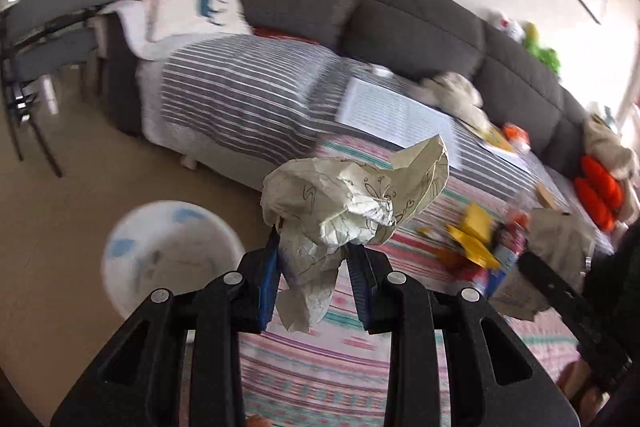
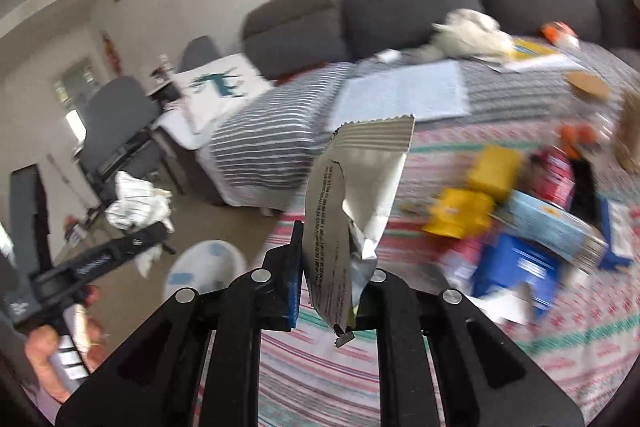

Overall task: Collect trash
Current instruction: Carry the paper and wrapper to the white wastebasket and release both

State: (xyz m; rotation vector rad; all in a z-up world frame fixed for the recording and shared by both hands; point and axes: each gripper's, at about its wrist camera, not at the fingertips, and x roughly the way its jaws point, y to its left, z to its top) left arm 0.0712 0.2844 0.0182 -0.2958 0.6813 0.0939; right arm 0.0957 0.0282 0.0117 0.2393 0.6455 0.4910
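Left gripper (image 1: 314, 259) squeezed crumpled paper (image 1: 352, 203), held up over patterned blanket (image 1: 320, 367). Right gripper (image 2: 332, 279) pinched silver wrapper (image 2: 352, 195) above same blanket. White bin (image 1: 168, 251) sat on floor just beside blanket's edge.

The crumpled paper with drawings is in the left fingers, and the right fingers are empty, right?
Not quite. The crumpled paper is in the left fingers, but the right fingers are not empty: the right wrist view shows them shut on a silver wrapper.
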